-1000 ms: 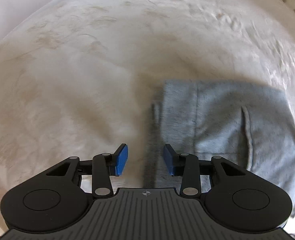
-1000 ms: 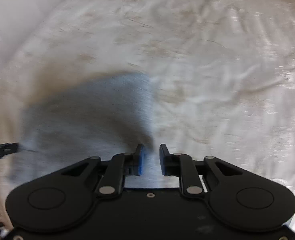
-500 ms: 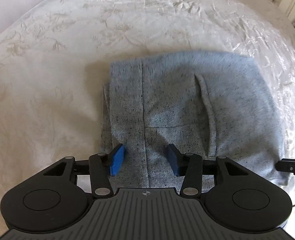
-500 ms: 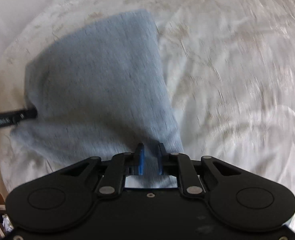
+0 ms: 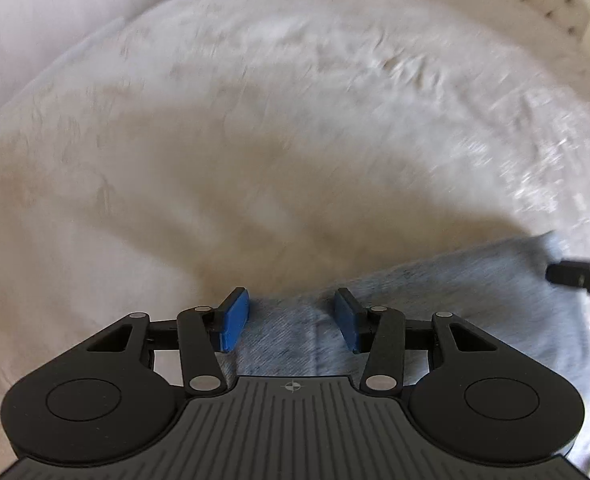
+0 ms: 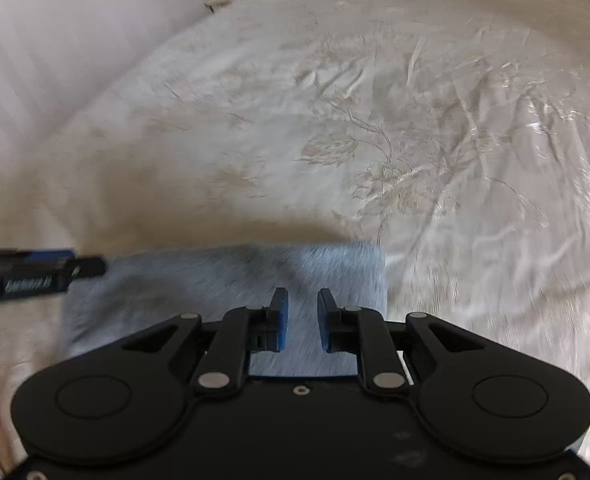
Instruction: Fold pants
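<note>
Left wrist view is showing the left gripper (image 5: 291,318) hanging with its blue pads spread wide, gripping nothing, above the folded grey pants (image 5: 455,300) that are lying on the cream embroidered bed (image 5: 255,140). Right wrist view is showing the right gripper (image 6: 302,318) with a narrow gap between its pads, also holding nothing, over the pants (image 6: 215,276), which are sitting at six o'clock. At nine o'clock there, the other gripper's tip is poking in, blurred.
</note>
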A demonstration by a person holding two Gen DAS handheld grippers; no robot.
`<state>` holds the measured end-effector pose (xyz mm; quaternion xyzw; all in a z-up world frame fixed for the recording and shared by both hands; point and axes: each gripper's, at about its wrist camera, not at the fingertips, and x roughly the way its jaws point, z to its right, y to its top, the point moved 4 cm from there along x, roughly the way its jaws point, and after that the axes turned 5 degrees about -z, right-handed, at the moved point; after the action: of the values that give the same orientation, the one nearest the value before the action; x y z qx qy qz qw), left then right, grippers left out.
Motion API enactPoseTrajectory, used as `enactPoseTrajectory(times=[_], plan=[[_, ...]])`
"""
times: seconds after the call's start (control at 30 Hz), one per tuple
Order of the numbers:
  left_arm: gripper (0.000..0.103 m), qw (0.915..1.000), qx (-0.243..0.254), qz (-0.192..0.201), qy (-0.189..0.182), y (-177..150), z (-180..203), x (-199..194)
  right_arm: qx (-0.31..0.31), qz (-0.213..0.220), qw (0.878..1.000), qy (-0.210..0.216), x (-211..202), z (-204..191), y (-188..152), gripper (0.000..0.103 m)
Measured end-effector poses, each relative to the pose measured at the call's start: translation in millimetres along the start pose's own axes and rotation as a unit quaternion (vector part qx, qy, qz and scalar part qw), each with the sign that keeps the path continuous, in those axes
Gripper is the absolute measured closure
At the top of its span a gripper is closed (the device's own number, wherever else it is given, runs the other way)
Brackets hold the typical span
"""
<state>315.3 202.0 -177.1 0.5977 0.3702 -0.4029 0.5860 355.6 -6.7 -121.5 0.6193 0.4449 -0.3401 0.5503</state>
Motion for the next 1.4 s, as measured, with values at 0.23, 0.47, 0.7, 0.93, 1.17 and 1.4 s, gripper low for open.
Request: enactPoseTrajectory(times=[0.23, 0.47, 0.7, 0.93, 1.17, 1.4], plan=[[0.043, 0.9995, -0.03, -0.011, -0.005, -4.6, -11.6, 14.4, -0.02, -0.045, 0.998, -0.037, 41.5, 11.1, 4.1, 0.089], [0.044, 0.9978, -0.024, 0.062, 0.007, -5.3, 1.4, -43.7, -0.039, 0.019, 0.999, -0.033, -18.5, 3.8, -1.8, 0.063], [0.043, 0.9935, -0.027, 0.11, 0.012, -31.8, 16.4, -123.5, -0.009, 0.069, 0.997, -0.017, -104.6, -9.2, -45.4, 0.041], [0.041, 0.99, -0.07, 0.122, -0.01, -61.4, 34.6, -181.1, -0.002, 0.076, 0.997, 0.006, -174.2, -22.1, -108.5, 0.02], [0.041, 0.9852, -0.12, 0.113, 0.047, -94.9, 52.7, -222.0, 0.008, 0.1, 0.995, -0.015, -229.4, -27.3, -154.4, 0.0], [0.041, 0.9698, -0.136, 0.149, 0.137, -125.9, 67.9, -258.5, 0.038, 0.092, 0.995, -0.027, -266.0, -16.3, -185.9, 0.0]])
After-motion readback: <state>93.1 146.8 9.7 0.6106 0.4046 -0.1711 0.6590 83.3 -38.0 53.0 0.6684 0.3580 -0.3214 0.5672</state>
